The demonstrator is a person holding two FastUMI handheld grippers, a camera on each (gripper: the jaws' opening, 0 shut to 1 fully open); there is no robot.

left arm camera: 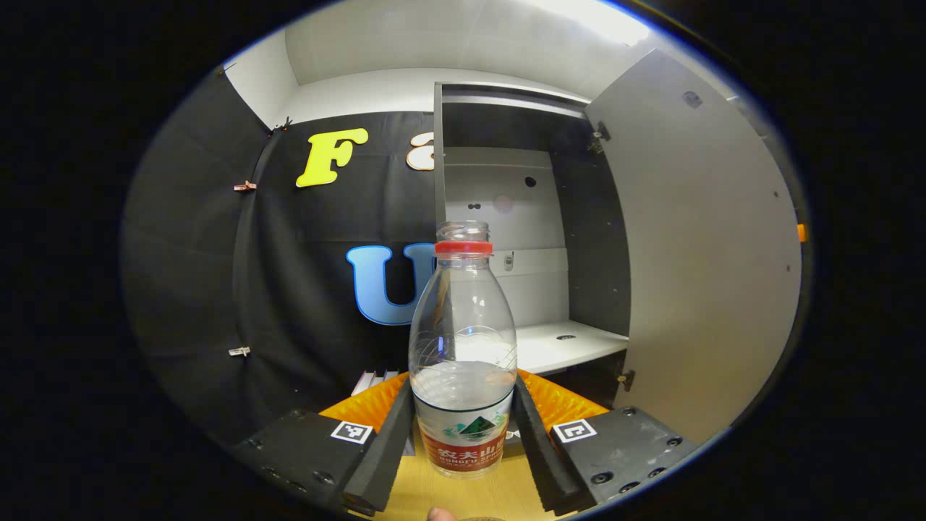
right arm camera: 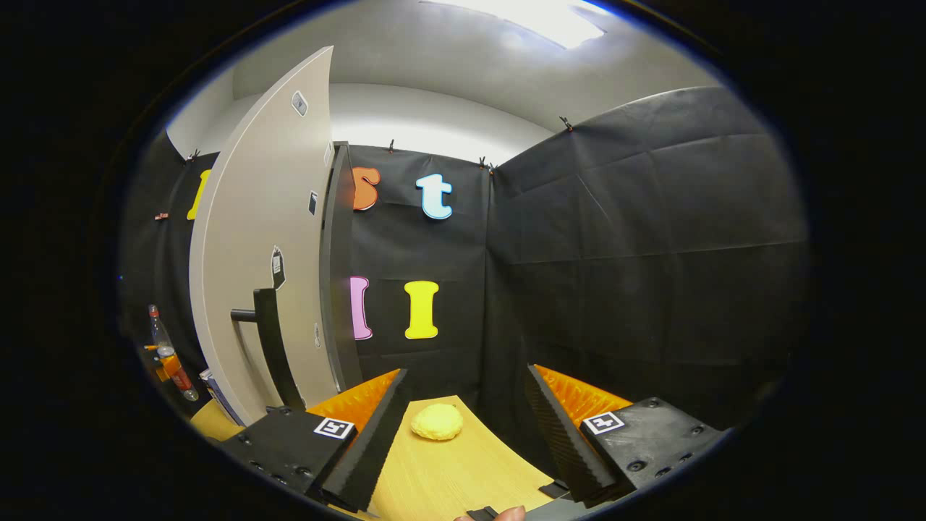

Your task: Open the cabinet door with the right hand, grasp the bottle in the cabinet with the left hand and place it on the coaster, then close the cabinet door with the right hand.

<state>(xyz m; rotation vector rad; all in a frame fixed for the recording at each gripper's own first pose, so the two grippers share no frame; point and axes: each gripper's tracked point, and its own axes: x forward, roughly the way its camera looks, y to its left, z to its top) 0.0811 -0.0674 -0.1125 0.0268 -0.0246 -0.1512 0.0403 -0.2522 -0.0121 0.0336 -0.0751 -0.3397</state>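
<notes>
A: Bottle (left arm camera: 463, 347) is sitting clamped in the left hand-held gripper (left arm camera: 463, 427), both fingers (left arm camera: 387, 441) pressing on its lower body at the label. It is standing upright, no cap on, red ring at the neck, roughly a third full of clear liquid.

B: Where is it relative to the cabinet?

A: It is out in front of the cabinet (left arm camera: 506, 217), with the yellow wooden worktop (left arm camera: 463, 496) showing just below its base. I cannot tell whether the base is touching the worktop. The cabinet door (left arm camera: 694, 253) is standing wide open on the right of the left gripper view, and the white shelf (left arm camera: 564, 344) inside is showing behind the bottle.

B: Right side?

A: The right hand-held gripper (right arm camera: 463, 427) is sitting released, jaws spread wide with nothing between them. It is hovering over the worktop (right arm camera: 448, 477), pointing at a small yellow rounded object (right arm camera: 437, 421) lying there. I cannot tell what that object is.

B: Door from that side?

A: The door (right arm camera: 253, 253) is showing on the left of the right gripper view, outer face toward the camera, with its dark bar handle (right arm camera: 268, 340) near the lower edge, well apart from the gripper. Far left, the bottle (right arm camera: 168, 354) is showing small, in the other hand-held gripper's grasp.
</notes>
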